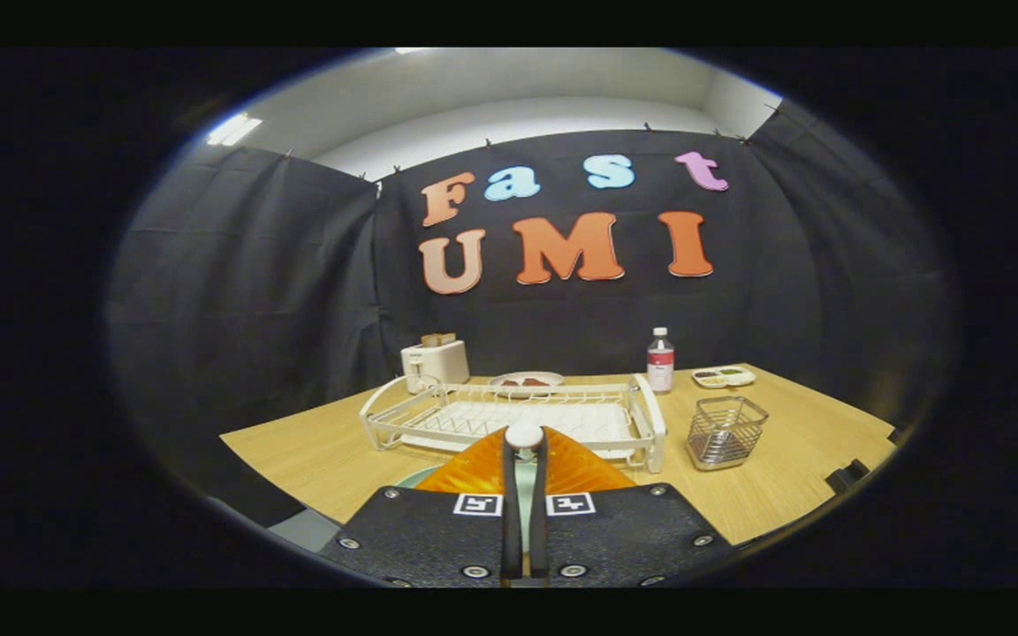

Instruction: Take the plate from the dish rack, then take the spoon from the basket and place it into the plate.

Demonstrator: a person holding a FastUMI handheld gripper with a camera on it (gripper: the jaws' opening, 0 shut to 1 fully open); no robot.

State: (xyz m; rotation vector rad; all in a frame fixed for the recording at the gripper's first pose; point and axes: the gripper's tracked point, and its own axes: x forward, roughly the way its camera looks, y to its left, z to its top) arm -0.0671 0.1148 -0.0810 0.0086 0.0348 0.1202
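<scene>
The gripper [524,481] pinches a spoon [524,439] by its thin, stiff, likely slippery handle, fingers closed on it, above the plate [412,478] before the dish rack [513,415].

- 1 gripper [524,495], fingers closed on 1 spoon [524,439], pale handle betw. them
- 1 white dish rack [509,415] just beyond
- 1 wire basket [725,430], right of rack
- 1 bottle [660,360], behind rack's right end
- 1 toaster [435,360], behind rack's left end
- 2 plates behind rack: 1 round [527,382], 1 divided [724,376]

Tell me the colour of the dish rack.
White, in the gripper view: the dish rack beyond the gripper, whose fingers pinch the spoon.
</scene>
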